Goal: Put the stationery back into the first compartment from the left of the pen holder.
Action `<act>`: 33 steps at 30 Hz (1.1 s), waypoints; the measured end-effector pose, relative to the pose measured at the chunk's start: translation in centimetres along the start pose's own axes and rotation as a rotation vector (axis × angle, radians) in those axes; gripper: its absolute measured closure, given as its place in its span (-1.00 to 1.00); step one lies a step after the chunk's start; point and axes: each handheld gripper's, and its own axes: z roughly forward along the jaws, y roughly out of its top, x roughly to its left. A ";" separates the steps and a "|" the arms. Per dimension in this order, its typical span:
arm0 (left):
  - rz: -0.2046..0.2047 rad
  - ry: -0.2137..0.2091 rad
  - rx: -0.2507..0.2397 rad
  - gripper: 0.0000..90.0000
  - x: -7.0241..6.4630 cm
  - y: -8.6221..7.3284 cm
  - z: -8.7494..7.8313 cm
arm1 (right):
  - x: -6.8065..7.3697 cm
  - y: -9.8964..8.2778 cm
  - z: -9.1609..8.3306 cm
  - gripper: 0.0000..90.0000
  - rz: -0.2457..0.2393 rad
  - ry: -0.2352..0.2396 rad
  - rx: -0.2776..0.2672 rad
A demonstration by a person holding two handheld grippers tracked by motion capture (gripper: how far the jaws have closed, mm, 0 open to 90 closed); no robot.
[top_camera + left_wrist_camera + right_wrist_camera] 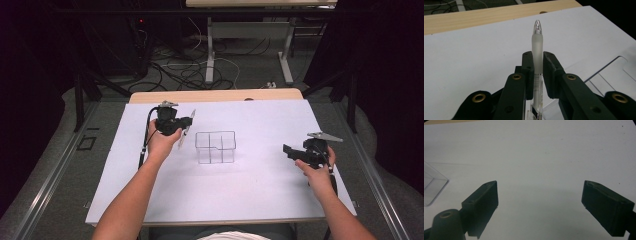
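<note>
A clear pen with a frosted grip [537, 42] stands upright between the jaws of my left gripper [537, 72], which is shut on its barrel. From above, the left gripper [181, 123] hovers over the white table left of a clear divided box [215, 146], and the pen [188, 128] slants across its jaws. My right gripper [289, 150] is low at the right side of the table and points left toward the box. Its jaws are wide apart, and the right gripper [540, 205] has only bare table between them.
The white tabletop [250, 190] has a wooden strip [215, 95] along its far edge. A corner of the clear box [431, 187] lies left of the right jaws, and the box [609, 72] also sits right of the left jaws. Cables and table legs are on the floor beyond.
</note>
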 end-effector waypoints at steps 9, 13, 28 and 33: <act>0.010 -0.008 -0.077 0.79 -0.7 0.5 -1.0 | 0.0 0.0 0.0 -0.70 -0.001 -0.002 0.001; 0.026 -0.012 -0.116 0.79 -0.9 0.6 -1.5 | 0.0 0.0 0.0 -0.70 0.000 -0.001 0.000; 0.053 -0.090 -0.229 0.79 -3.4 1.8 -3.3 | 0.0 0.0 0.0 -0.70 -0.007 -0.002 0.000; 0.064 -0.116 -0.253 0.79 -4.4 2.1 -3.5 | 0.0 0.0 0.0 -0.70 -0.007 -0.002 -0.001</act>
